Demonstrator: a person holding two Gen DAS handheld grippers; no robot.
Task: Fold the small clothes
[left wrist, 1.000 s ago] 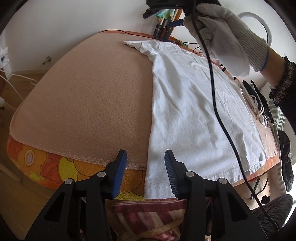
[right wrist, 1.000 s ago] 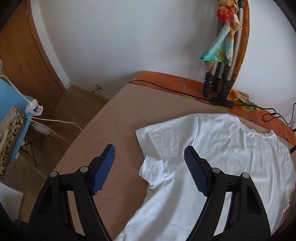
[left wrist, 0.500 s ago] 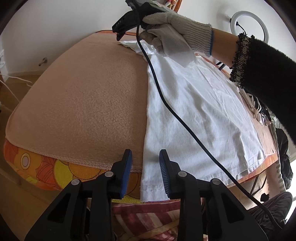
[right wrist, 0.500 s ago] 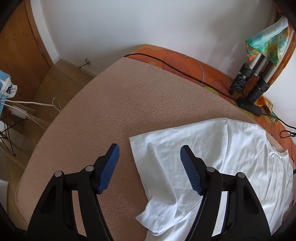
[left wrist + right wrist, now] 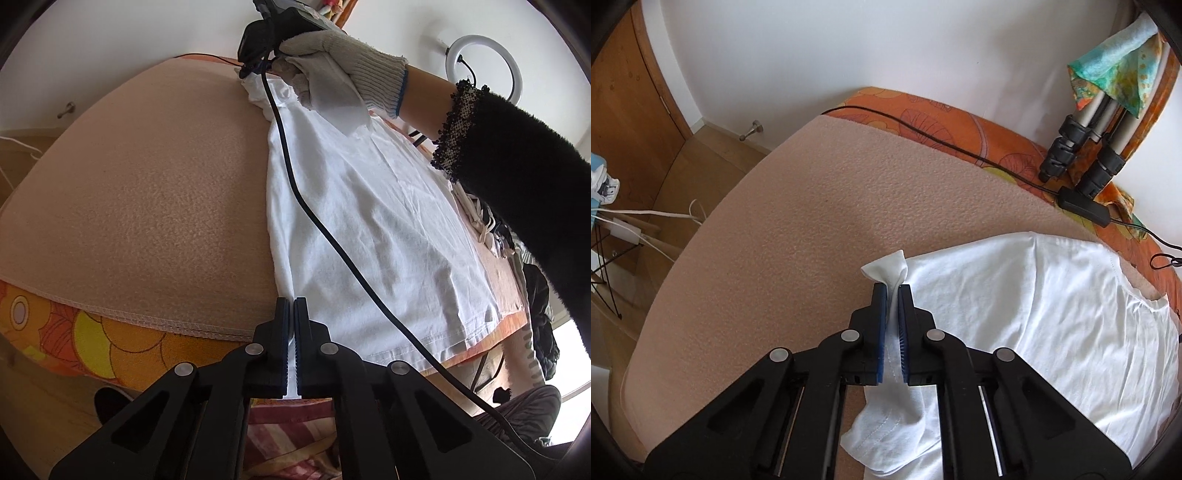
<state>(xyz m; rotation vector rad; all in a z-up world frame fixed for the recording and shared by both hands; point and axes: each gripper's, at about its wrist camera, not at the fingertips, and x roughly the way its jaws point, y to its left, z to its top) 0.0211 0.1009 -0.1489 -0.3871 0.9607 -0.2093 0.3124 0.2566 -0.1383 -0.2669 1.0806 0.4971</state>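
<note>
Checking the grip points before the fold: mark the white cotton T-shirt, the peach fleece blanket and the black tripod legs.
white cotton T-shirt (image 5: 369, 229): left wrist view, middle of its body.
peach fleece blanket (image 5: 820, 206): right wrist view, bare centre.
black tripod legs (image 5: 1082, 162): right wrist view, lower clamps.

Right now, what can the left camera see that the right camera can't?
Only the left wrist view shows the gloved hand, the black sleeve, the ring light and the left hand-held gripper shut on the shirt's hem. Only the right wrist view shows the wooden door, the tripod legs and the right hand-held gripper pinching the sleeve. Both show the white T-shirt on the tan blanket.
</note>
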